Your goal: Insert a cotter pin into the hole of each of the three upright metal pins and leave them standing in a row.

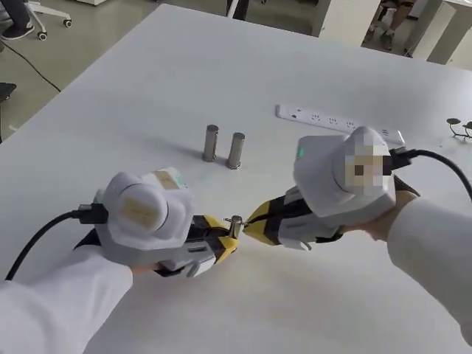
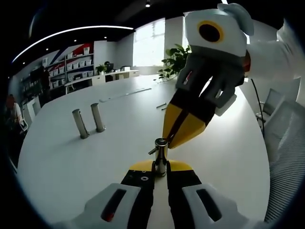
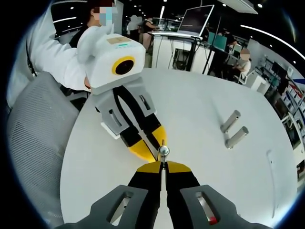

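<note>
My left gripper is shut on a short upright metal pin, gripped low on its shaft with its head standing above the jaws. My right gripper meets it from the right, its yellow jaws closed on a thin cotter pin at the pin's head. The cotter pin's tip pokes out on the far side of the head. In the right gripper view the round pin head sits just beyond my shut right gripper. Two more metal pins stand side by side farther back.
A white power strip lies at the back right of the white table. Small dark metal parts rest near the right edge. A grey mesh chair stands beside the table.
</note>
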A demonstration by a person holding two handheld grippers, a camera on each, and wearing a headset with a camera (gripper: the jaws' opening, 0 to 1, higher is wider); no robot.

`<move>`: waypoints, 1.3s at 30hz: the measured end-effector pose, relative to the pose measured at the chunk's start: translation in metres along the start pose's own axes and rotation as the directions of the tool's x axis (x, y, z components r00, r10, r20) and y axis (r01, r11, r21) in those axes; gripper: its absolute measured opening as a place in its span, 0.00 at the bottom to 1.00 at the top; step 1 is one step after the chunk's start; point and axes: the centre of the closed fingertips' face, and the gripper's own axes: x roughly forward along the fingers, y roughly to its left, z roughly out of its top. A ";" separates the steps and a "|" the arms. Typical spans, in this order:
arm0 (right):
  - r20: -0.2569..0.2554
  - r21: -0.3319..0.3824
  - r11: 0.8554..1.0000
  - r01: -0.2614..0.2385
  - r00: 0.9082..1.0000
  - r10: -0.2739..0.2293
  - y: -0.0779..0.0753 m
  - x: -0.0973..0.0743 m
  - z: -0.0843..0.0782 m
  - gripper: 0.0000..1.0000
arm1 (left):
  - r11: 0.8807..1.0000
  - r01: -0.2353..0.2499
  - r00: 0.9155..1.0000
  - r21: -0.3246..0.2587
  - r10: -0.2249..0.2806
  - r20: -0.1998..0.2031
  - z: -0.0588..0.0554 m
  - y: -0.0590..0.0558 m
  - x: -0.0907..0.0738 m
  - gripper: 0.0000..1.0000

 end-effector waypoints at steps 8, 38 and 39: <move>0.038 -0.026 1.000 0.008 0.999 -0.007 0.001 -0.006 0.006 0.11 | 1.000 -0.006 1.000 -0.007 0.006 0.000 0.000 0.000 0.001 0.07; 0.090 -0.012 1.000 0.022 0.996 -0.021 0.006 -0.013 0.009 0.00 | 1.000 -0.005 1.000 -0.017 0.005 -0.006 -0.001 -0.001 -0.001 0.07; 0.097 -0.004 1.000 0.020 0.995 -0.020 0.007 -0.015 0.010 0.05 | 1.000 -0.001 1.000 -0.022 0.001 -0.004 0.000 -0.002 -0.001 0.08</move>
